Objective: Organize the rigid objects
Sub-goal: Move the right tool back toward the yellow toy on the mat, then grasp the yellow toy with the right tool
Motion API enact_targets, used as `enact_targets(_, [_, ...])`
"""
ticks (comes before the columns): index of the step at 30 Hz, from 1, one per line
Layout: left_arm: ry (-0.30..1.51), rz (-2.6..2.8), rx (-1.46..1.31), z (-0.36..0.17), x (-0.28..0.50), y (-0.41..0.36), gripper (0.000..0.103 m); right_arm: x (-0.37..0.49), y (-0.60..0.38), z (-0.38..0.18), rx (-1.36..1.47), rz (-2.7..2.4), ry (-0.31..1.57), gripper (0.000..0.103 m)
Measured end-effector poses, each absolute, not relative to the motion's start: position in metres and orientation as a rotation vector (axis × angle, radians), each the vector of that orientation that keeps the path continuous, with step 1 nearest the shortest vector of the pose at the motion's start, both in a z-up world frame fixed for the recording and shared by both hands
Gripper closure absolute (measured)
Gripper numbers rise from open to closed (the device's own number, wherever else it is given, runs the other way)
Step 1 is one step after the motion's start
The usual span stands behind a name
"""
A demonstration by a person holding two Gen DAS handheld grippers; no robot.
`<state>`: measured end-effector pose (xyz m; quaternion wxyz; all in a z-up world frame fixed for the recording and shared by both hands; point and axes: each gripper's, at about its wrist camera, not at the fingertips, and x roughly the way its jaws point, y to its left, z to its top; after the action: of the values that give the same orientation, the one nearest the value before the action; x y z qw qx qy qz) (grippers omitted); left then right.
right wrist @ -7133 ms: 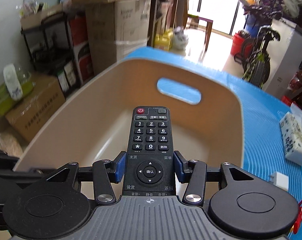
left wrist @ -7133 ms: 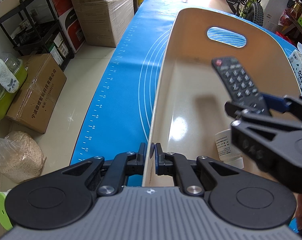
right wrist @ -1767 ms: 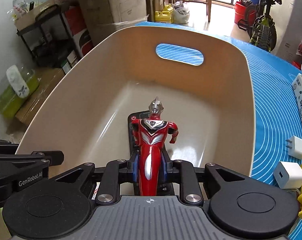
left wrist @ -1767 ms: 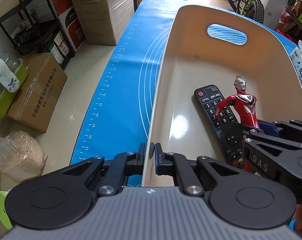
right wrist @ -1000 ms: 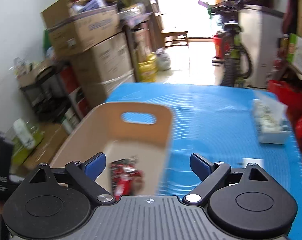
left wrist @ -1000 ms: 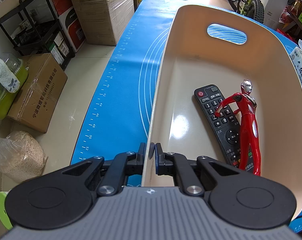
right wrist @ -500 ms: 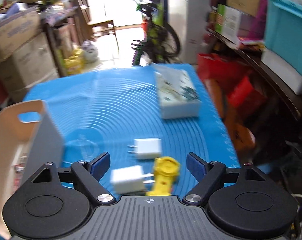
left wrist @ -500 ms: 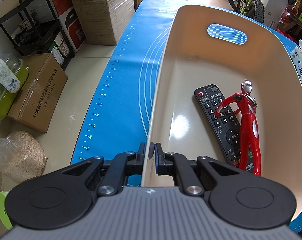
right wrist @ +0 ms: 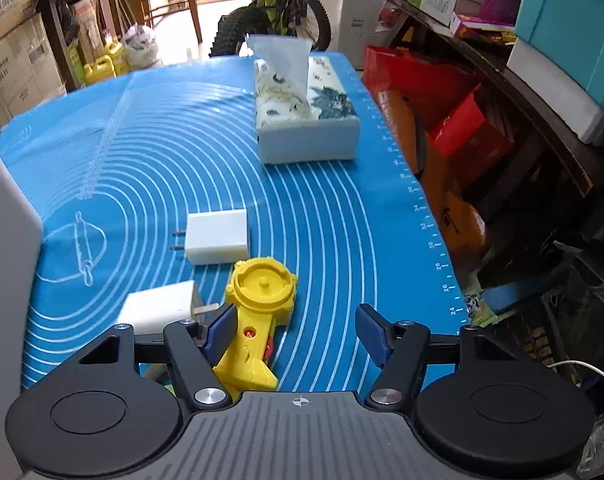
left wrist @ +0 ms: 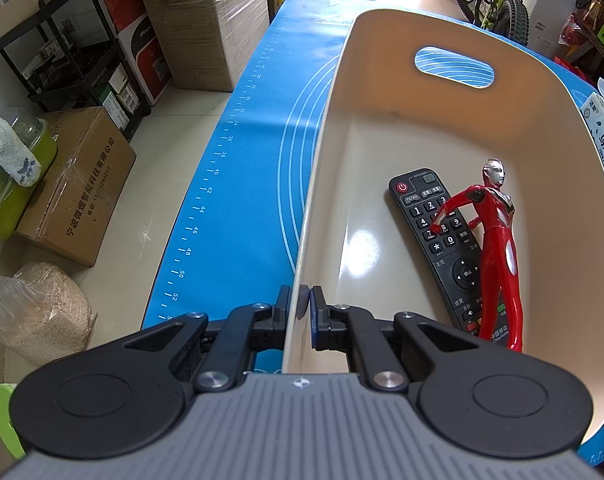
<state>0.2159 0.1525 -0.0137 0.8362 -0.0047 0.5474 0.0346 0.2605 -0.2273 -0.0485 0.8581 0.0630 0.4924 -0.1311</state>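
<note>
The yellow toy launcher [right wrist: 258, 308] is what I am after now: it lies flat on the blue mat [right wrist: 341, 216], its round head away from me and its handle running back under my right gripper [right wrist: 298, 336]. Just beside its head on the left sits one white charger [right wrist: 160, 310], and a second white charger [right wrist: 218, 236] lies just beyond it; the tissue box [right wrist: 305, 120] is well beyond that. My right jaws stand apart and have just been closing in, with the left pad right against the launcher's handle and the right pad well clear of it, so nothing is gripped yet. I judge the next move is to shift that gripper left until the handle sits centred between the pads, then close. Off to the launcher's left is the beige bin [left wrist: 329, 128], already holding the remote control [left wrist: 433, 236] and the red figure [left wrist: 497, 248] lying across it. My left gripper [left wrist: 303, 308] is clamped on the bin's near wall, steadying it for the drop
</note>
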Motion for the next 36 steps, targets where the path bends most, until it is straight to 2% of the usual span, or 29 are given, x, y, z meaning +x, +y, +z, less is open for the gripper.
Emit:
enact_targets(10, [1.158,0.073,-0.01,-0.014,0.216,0.152,0.093,0.263,-0.228,-0.048,0.163,-0.236,1.054,0.037])
enact_targets(13, [1.158,0.074,-0.009,-0.014,0.216,0.152,0.093,0.264,-0.229,-0.051,0.193,-0.218,1.071,0.042])
enact_targets(20, [1.158,0.074,-0.009,-0.014,0.216,0.152,0.093,0.266,-0.231,-0.055,0.223,-0.221,1.064,0.043])
enact_targets(23, [1.158,0.074,-0.008,-0.014,0.216,0.152,0.092,0.266,-0.235,-0.055,0.276,-0.213,1.063,0.048])
enact_targets(33, [1.163,0.075,-0.005,-0.014,0.215,0.152,0.092,0.261,-0.241,-0.057,0.276,-0.187,1.083,0.049])
enact_targets(36, [1.163,0.075,-0.006,-0.014,0.215,0.153,0.092,0.263,-0.24,-0.062,0.282,-0.172,1.101,0.054])
